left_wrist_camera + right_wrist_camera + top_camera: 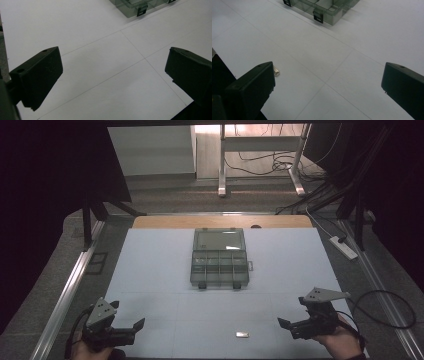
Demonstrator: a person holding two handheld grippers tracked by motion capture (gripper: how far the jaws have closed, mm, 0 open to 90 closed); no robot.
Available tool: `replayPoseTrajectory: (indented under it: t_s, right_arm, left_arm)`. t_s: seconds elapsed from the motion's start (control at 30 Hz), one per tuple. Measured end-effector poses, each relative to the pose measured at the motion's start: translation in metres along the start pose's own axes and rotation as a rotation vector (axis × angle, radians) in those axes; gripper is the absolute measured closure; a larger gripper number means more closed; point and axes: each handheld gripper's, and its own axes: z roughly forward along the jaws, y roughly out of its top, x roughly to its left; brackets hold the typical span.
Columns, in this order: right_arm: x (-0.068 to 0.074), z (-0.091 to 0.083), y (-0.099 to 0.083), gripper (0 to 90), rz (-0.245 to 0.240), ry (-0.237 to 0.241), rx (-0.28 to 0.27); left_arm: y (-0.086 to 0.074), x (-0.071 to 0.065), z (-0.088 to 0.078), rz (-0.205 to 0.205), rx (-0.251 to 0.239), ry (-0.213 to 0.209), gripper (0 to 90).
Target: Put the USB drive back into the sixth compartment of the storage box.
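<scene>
While you hold both tools low over the near edge of the desk [150, 270], each one hangs above bare white surface and neither grips anything. Your left gripper [131, 330] sits at the near left corner, its jaws pointing toward the middle of the desk. In the left gripper view [113, 72] you see those two black jaws set wide apart, with only the white sheet and its thin ruled lines between them.

Your right gripper [286, 326] sits at the near right corner, jaws aimed leftward. Its own view [328, 80] shows the jaws spread wide too, nothing held between them.

Between your two tools, close to the near edge and somewhat nearer your right gripper, lies a small metal piece [242, 334], flat on the sheet and apart from both grippers. In the right gripper view the small metal piece [276, 72] peeks out just beside the left-hand jaw, partly hidden by it, not touching as far as you can tell.

At the centre of the desk, well apart from both hands, stands a clear compartment box [219, 265] with its lid thrown open toward the far edge. Its two dark latches face you. The box's near corner shows at the top of the left gripper view [135, 10] and of the right gripper view [324, 11]. What its compartments hold is too small to make out.
</scene>
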Motion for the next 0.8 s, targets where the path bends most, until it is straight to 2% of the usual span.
replayPoseTrajectory:
  t_s: [0.23, 0.8]
  right_arm:
    - [0.007, 0.009, 0.007, 0.0, -0.011, 0.04, -0.016]
    - [0.025, 0.033, 0.012, 0.0, -0.071, 0.073, 0.037]
  left_arm:
    - [0.0, 0.0, 0.0, 0.001, 0.001, 0.001, 1.6]
    - [0.0, 0.0, 0.0, 0.001, 0.0, 0.0, 1.5]
